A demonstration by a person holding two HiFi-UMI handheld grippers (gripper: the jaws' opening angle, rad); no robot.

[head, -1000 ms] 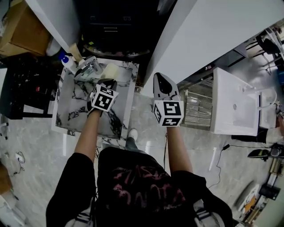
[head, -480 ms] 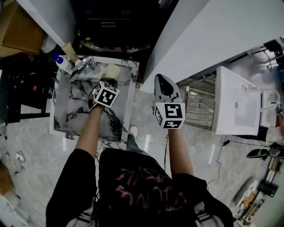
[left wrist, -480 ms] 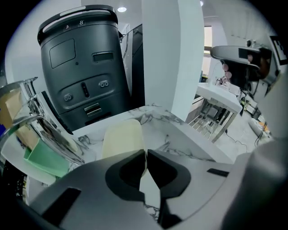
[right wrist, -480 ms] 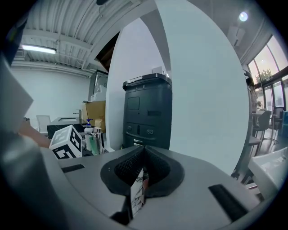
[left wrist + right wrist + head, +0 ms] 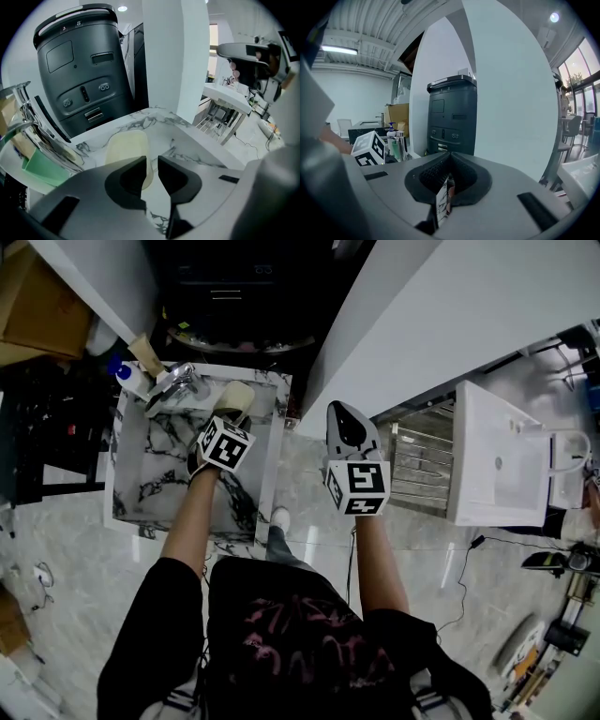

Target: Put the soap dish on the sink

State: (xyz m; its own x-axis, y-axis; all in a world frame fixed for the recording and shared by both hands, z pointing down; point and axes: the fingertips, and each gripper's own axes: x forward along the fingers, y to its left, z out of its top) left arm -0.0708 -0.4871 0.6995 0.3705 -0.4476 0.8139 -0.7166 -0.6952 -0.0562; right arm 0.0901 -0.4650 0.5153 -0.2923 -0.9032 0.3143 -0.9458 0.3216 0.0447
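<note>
The pale yellow soap dish [image 5: 235, 395] lies flat on the back right rim of the marble sink [image 5: 272, 456]. In the left gripper view the soap dish [image 5: 127, 147] rests on the marble just past the jaws, its near end under the left jaw. My left gripper [image 5: 228, 415] hovers over that end, jaws a narrow gap apart with marble showing between them [image 5: 152, 169]. My right gripper [image 5: 349, 420] hangs to the right of the sink beside the white wall. It is shut [image 5: 446, 185] and holds nothing.
A chrome faucet [image 5: 175, 381] and a pump bottle [image 5: 128, 377] stand at the sink's back left. A dark machine [image 5: 79, 75] stands behind the sink, a white pillar [image 5: 176, 56] to its right. A metal rack [image 5: 417, 470] and white basin unit [image 5: 497, 460] lie farther right.
The left gripper has crept slightly toward the back of the sink. The soap dish stays in the same spot on the rim. The right gripper has hardly moved.
</note>
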